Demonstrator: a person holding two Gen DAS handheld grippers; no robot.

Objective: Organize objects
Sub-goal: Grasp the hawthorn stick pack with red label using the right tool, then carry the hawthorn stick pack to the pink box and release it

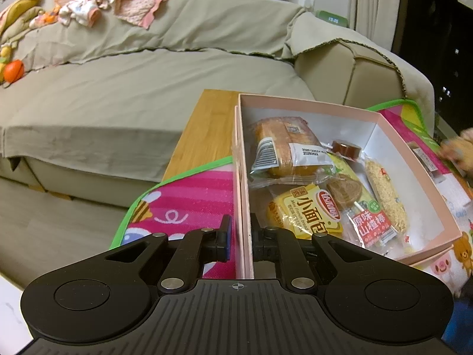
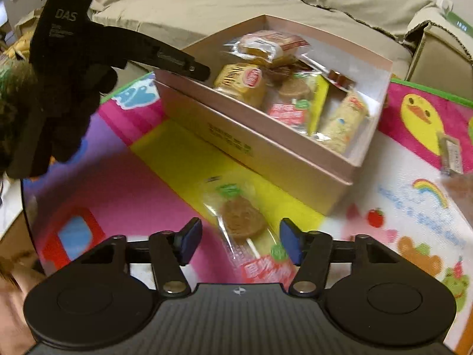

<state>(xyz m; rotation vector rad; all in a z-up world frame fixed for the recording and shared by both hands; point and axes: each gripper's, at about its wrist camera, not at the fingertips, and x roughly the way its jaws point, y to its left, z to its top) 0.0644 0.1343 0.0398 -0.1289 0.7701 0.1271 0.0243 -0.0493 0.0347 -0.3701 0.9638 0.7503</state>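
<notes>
My left gripper (image 1: pixel 240 236) is clamped on the near wall of the pink box (image 1: pixel 393 136), one finger outside, one inside. My right gripper (image 2: pixel 241 236) hangs with its jaws spread wide over a wrapped lollipop (image 2: pixel 242 219), whose round brown disc lies between the blue pads (image 2: pixel 189 236) without touching either; its stick and red label run back toward the gripper body.

The lollipop lies on a bright play mat (image 2: pixel 165 183), on a yellow patch just in front of the box. The mat is pink, yellow and white, edged in green, printed with a duck, a bear and a rainbow. Beyond the box's far end a strip of bare wooden table (image 1: pixel 207 130) shows past the mat.

The box stands open, nested in its lid. Inside lie a wrapped cake (image 1: pixel 283 151), a yellow bread pack (image 1: pixel 307 214), a second lollipop (image 1: pixel 344 190), a grain bar (image 1: pixel 384 189) and a small brown cup (image 1: pixel 346 148). Another small packet (image 2: pixel 450 153) lies on the mat to the box's right, too blurred to identify.

Behind the box sits a beige sofa (image 1: pixel 133 88) under a loose cover, with baby clothes (image 1: pixel 118 3) heaped on its back and an orange ball (image 1: pixel 14 70) on the seat.
</notes>
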